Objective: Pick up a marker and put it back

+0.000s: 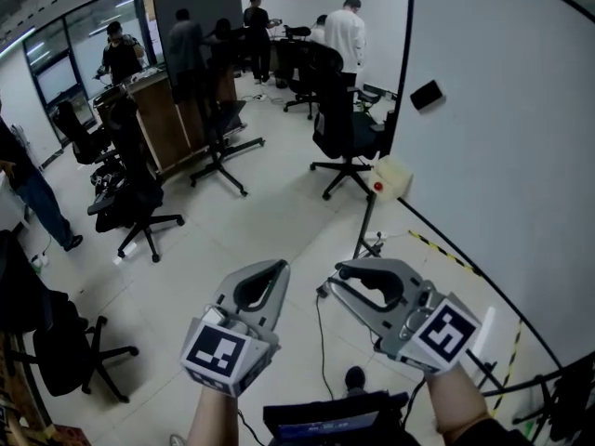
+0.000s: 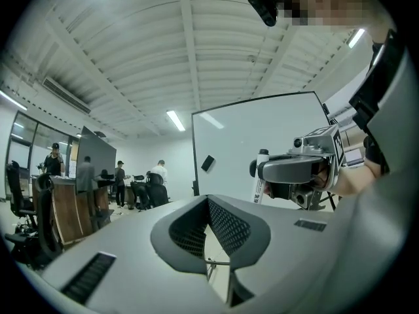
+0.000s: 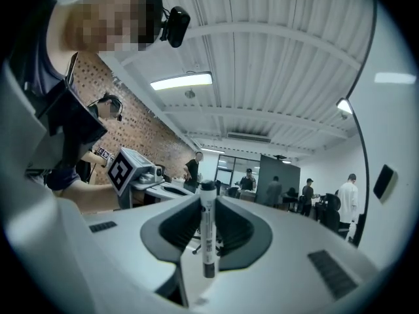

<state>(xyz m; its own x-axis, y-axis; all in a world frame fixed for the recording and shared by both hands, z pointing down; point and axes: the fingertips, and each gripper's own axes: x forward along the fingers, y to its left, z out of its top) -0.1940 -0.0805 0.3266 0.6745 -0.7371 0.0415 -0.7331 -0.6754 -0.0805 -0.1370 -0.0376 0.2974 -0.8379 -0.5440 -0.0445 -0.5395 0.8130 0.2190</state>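
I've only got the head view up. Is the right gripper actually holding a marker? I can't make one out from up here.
Observer: Yes. In the right gripper view, the right gripper is closed on a white marker, which stands upright between its jaws.
Operator: Is it gripped at one end or in the middle?
Observer: Around the middle. The left gripper view sees it from the side, and the marker sticks out both above and below the jaws.
Operator: And is there anything in the left gripper?
Observer: No. In its own view, the left gripper has its jaw tips together with nothing between them.
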